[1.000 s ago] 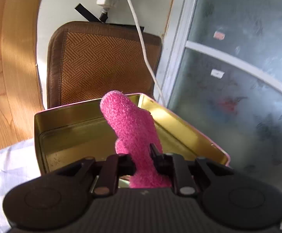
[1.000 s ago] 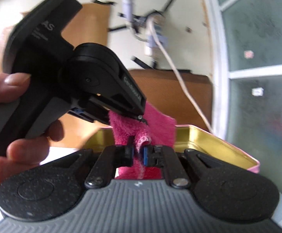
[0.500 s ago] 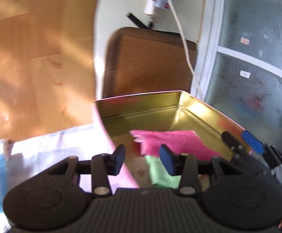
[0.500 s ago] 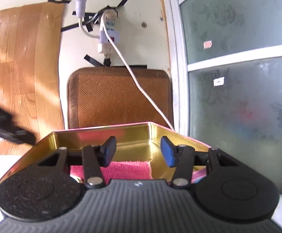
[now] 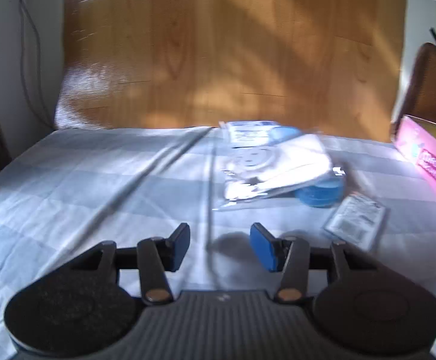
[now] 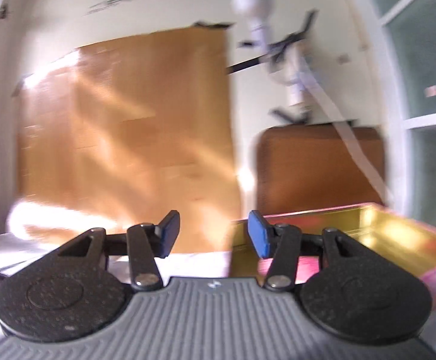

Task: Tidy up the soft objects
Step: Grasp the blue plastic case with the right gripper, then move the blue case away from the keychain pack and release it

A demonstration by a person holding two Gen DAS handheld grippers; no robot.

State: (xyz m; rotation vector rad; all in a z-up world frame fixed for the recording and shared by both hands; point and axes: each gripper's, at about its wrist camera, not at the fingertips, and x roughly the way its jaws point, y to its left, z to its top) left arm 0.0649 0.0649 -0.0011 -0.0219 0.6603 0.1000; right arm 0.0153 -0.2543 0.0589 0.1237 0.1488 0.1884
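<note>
My left gripper (image 5: 219, 246) is open and empty above the pale checked cloth (image 5: 98, 180). Ahead and to its right lie a clear packet with a white item (image 5: 275, 165), a blue round item (image 5: 320, 190) partly under it, and a small flat packet (image 5: 354, 220). The pink tin (image 5: 425, 165) shows at the right edge. In the right wrist view my right gripper (image 6: 212, 237) is open and empty, just left of the tin's gold inside (image 6: 383, 225). A strip of pink towel (image 6: 305, 265) shows low in the tin, behind the right finger.
A wood-pattern panel (image 5: 218, 54) stands against the wall behind the table. A brown chair back (image 6: 320, 165) rises behind the tin, with a white cable (image 6: 353, 147) hanging over it. Frosted glass (image 6: 428, 60) is at the right.
Both grippers let go of the pink towel, which now lies in the tin. The left gripper swung left, away from the tin and over the packets. The right gripper turned left.
</note>
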